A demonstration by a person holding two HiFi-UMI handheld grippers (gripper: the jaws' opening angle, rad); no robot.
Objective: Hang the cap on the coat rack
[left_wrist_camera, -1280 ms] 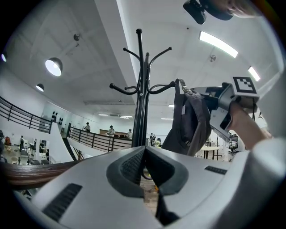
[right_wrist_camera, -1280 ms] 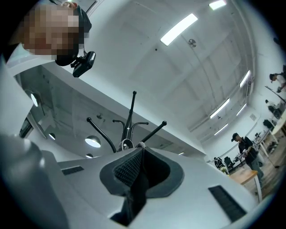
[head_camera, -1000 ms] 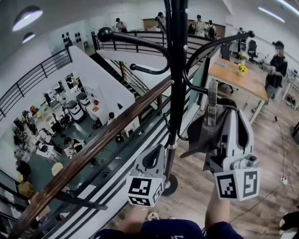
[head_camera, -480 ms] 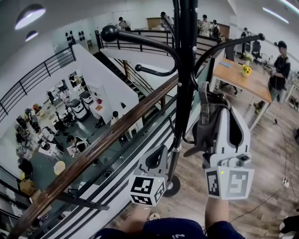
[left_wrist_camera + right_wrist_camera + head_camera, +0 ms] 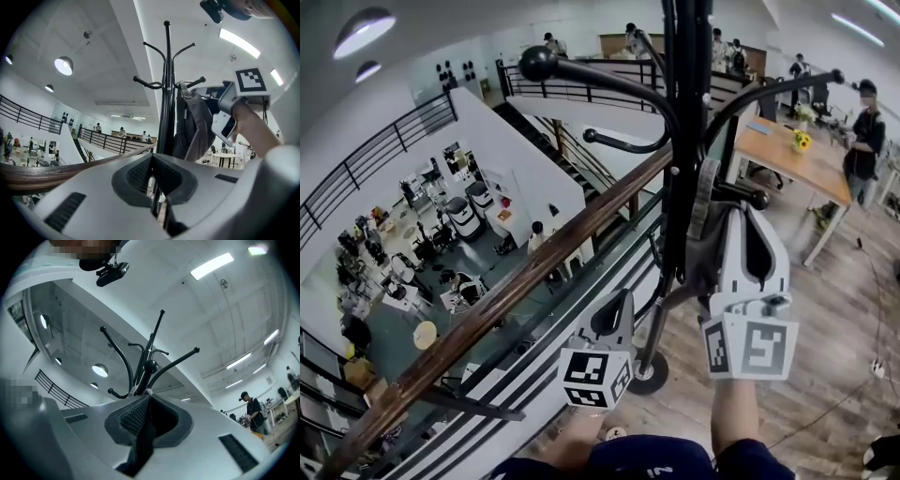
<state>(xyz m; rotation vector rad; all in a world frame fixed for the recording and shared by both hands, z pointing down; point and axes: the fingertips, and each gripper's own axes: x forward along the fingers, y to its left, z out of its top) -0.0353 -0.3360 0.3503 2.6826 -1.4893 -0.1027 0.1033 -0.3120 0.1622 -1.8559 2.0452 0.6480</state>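
Grey fabric cap (image 5: 705,258): soft, creased cloth hanging in loose folds with a paler strap up its front. It sits right against the pole, just beside a short arm tipped with a ball knob (image 5: 758,199). I cannot tell whether it is looped over that arm.
Coat rack (image 5: 684,141): black, smooth metal pole with curved arms, each ending in a round knob, on a round base on the floor.
Markings: black-and-white square patterns on the right cube (image 5: 750,347) and the left cube (image 5: 592,378).
Right gripper (image 5: 741,211): pale grey plastic shell, raised beside the pole. Its ribbed dark pads are pinched on a dark strip of the cap's cloth (image 5: 143,437).
Left gripper (image 5: 614,300): same grey shell, held low near the pole's foot, well apart from the cap. Its jaws are pressed together with nothing between them.
Handrail (image 5: 516,300): brown polished wood running diagonally over dark metal railings.
Floor (image 5: 825,375): wood-look planks.
Table (image 5: 797,164): light wooden top carrying yellow flowers (image 5: 802,141).
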